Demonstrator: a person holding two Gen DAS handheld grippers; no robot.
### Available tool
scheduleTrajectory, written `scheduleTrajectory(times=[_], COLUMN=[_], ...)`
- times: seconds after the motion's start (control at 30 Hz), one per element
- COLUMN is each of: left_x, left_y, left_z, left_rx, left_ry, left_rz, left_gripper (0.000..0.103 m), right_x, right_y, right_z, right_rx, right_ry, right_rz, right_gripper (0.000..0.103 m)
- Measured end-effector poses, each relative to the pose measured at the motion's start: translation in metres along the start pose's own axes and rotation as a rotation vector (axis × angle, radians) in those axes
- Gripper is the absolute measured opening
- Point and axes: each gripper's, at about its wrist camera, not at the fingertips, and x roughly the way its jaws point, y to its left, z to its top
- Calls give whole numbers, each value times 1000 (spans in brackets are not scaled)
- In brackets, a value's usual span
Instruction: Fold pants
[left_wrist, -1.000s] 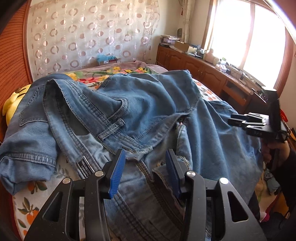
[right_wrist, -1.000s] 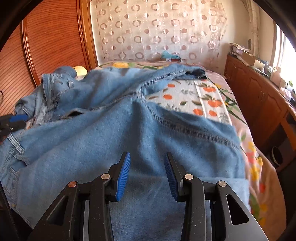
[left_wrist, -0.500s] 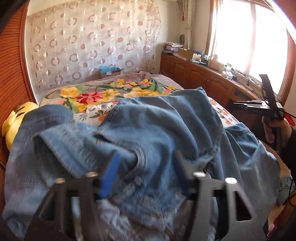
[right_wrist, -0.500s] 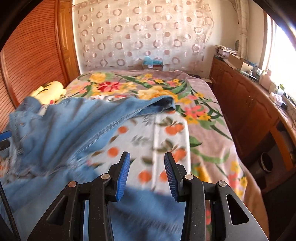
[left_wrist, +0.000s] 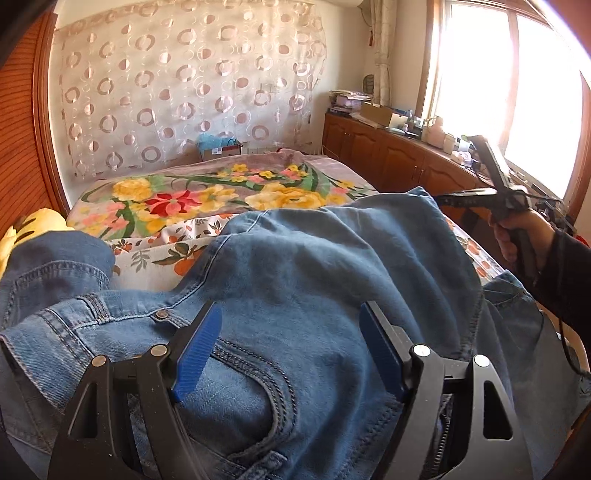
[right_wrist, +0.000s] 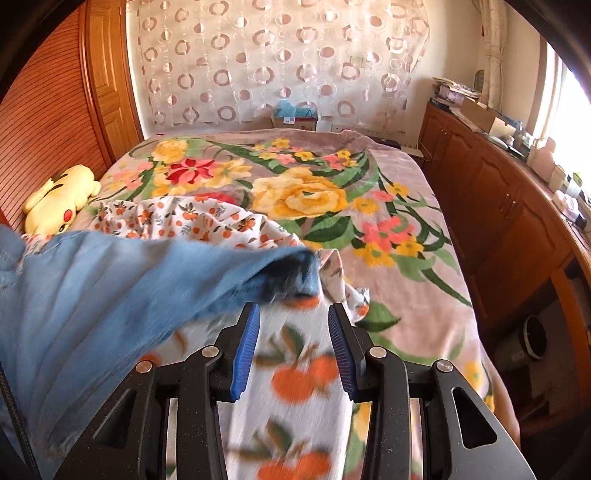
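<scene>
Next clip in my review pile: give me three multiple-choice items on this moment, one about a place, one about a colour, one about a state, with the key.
1. Where does the yellow plush toy lie?
A. on the wooden cabinet
B. at the bed's left edge, by the wooden panel
C. on the jeans

2. What colour are the pads of the right hand-held gripper?
A. blue
B. red
C. green

3. How does the left hand-held gripper stand over the jeans?
A. shut on denim
B. open, nothing pinched
C. out of view

Key: B, the toy sits beside the panel; A, both ribbed pads are blue; B, a wide gap shows denim lying free between its fingers.
</scene>
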Motion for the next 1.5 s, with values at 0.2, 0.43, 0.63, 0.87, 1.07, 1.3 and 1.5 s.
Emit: scheduleTrajectory(times=[0.2,0.43,0.63,0.87,1.07,1.3,1.5], left_x=[0,2,-1,-17,-38,-54,-69], left_y=[2,4,5,5,7,5,4], left_z=[-3,-8,-9,-4,1,-5,-17], left_rx=[-18,-35,-44,-32,-23,-2,7], left_ry=[-12,-2,-21,-70,-95,-71,-47], left_rz=[-4,-22,-35,-24,-20,-4,19], left_gripper=[77,78,77,77,78,78,78], right_x=[35,50,10,-109,-187,-154,-147], right_y=[-11,-29,-21,-35,-63,-96,-95], right_z=[21,23,20,7,-43,-138,-189], right_rx=[24,88,32,9,-16,86,131], right_ry=[31,48,-74,-298,-353,-113,-26], right_rz=[25,117,94,17,-121,-165,-149], right_gripper=[40,35,8,7,7,8,16])
